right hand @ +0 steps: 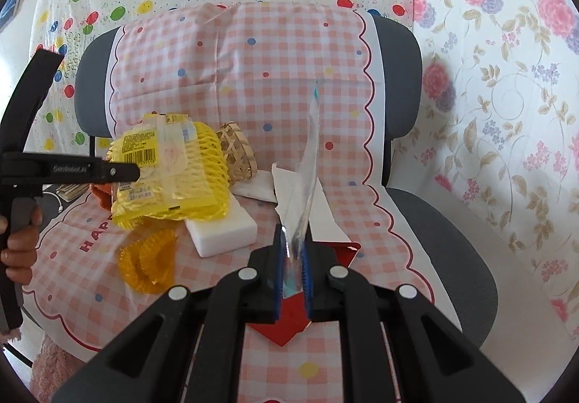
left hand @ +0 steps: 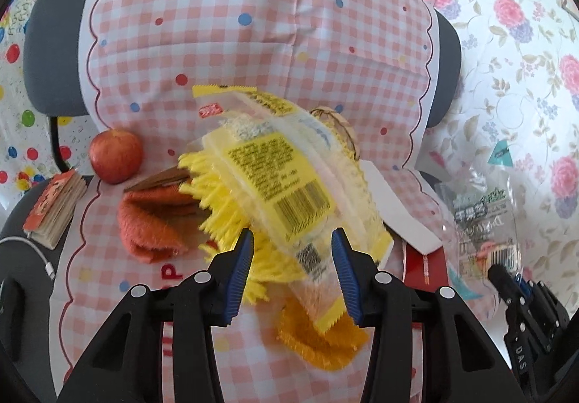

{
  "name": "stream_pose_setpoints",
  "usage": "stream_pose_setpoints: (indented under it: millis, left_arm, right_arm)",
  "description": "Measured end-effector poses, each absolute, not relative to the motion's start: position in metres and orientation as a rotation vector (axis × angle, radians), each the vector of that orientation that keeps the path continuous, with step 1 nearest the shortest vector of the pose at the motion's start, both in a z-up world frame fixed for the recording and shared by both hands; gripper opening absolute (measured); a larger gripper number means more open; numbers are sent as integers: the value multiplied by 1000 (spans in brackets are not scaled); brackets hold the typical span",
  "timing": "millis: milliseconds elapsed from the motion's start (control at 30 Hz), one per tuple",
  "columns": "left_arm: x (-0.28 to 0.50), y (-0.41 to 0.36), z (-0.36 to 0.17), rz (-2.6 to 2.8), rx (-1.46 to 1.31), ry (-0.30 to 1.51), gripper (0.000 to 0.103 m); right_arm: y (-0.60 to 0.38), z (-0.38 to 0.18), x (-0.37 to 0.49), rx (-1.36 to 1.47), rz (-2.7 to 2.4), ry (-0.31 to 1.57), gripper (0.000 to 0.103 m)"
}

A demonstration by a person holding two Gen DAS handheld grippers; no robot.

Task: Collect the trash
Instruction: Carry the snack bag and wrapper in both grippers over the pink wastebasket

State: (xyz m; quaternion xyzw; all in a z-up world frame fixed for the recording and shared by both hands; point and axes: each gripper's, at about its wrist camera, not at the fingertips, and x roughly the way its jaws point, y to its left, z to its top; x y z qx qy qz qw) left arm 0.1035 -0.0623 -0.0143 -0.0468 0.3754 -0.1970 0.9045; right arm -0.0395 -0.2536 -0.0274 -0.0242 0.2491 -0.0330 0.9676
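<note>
Left tool: fingers spread wide, blue pads apart. A yellow wrapper with a barcode sits between and beyond them; the frame is blurred there, so whether a pad touches it cannot be told. In the right wrist view the same tool reaches in from 9 o'clock with its tip at the wrapper's left edge, a hand on the handle at the frame's left.

Right tool: pads pressed together on a clear plastic bag, which stands up thin and edge-on from the pinch toward 12 o'clock. From the left wrist view that bag hangs at 3 o'clock, printed label and barcode visible, the right tool below it.

The wrapper lies over a yellow foam net on the seat of a grey chair draped with a pink checked cloth.

Around it:
- orange foam net at 6 o'clock of the wrapper
- white foam block just beside the yellow net, toward 4 o'clock
- small woven basket at 3 o'clock, touching the net
- red card under the right tool
- apple at 9 o'clock in the left view, a rust-coloured cloth below it
- small thick book and a white cable at the far left, off the cloth
</note>
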Motion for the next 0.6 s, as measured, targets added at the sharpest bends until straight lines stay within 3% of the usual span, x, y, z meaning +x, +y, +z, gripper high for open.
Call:
stream_pose_setpoints:
  millis: [333,600]
  left_arm:
    - [99,-81,6,-421,-3,664,7]
    - [69,-85,70,-486,86,421,2]
  right_arm:
    - [-256,-25,-38,-42,-90,490,9]
    - [-268,0,-39,-5,-103,431,9]
